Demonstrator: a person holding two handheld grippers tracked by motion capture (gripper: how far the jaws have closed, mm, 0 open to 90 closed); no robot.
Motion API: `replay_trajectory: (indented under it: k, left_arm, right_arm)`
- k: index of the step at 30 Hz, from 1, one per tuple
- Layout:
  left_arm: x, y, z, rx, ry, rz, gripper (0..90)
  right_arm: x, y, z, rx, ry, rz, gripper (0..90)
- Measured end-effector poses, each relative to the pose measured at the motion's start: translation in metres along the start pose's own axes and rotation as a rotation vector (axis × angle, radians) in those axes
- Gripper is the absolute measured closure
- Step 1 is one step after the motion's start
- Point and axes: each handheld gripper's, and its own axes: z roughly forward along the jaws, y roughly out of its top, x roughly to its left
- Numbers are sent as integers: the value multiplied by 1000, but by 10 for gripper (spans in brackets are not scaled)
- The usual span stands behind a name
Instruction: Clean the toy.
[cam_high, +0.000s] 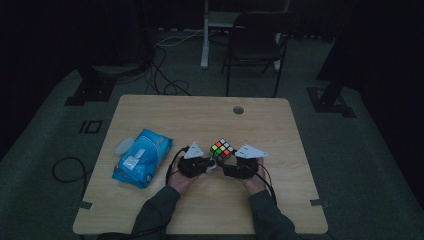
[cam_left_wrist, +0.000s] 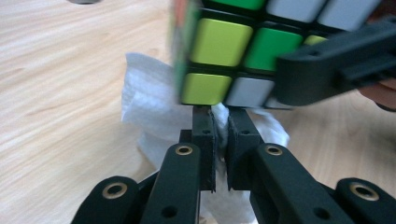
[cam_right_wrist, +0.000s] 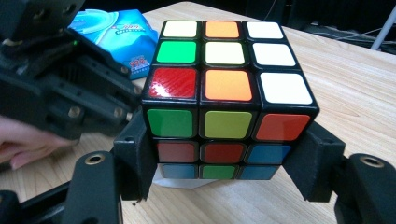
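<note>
Cube (cam_right_wrist: 229, 100) clamped in right gripper (cam_right_wrist: 224, 158); left gripper (cam_left_wrist: 220, 133) beneath, pinching tissue (cam_left_wrist: 154, 107).

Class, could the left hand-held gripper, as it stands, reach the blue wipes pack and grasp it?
Probably not yet. The pack lies unobstructed beside the left hand-held gripper, but its jaws are already shut on a white wipe held against the cube.

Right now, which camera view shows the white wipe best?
The left gripper view: the wipe is close and bright, pinched in the left gripper under the puzzle cube. The high view shows it as a small white patch; the right gripper view shows a pale sliver beneath the cube.
</note>
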Motion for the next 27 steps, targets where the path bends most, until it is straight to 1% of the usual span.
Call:
replay_trajectory:
  k: [6,11,13,14,17,18,19,20,24,27]
  left_arm:
    - [10,3,-3,-8,23,-16,853]
    - [10,4,0,-8,20,-12,853]
    - [6,5,3,-7,7,-5,853]
    - [6,5,3,-7,7,-5,853]
    - [1,5,7,1,-23,4,853]
    - [1,5,7,1,-23,4,853]
    - [-4,4,10,10,-47,18,853]
    - [-5,4,11,13,-54,20,853]
    - [-9,2,13,22,-69,30,853]
    - [-12,1,14,27,-69,40,853]
  right_arm:
    - [-1,0,-1,-8,1,9,344]
    - [-2,1,-1,-13,-1,19,344]
    - [-3,0,-1,-13,1,24,344]
    - [-3,0,-2,-14,2,26,344]
    - [-4,0,-2,-13,1,29,344]
    - [-4,0,-2,-13,1,29,344]
    - [-4,0,-1,-12,0,33,344]
    - [-5,0,-1,-10,0,32,344]
    - [-4,0,-1,-11,1,33,344]
    - [-5,0,-2,-11,-1,33,344]
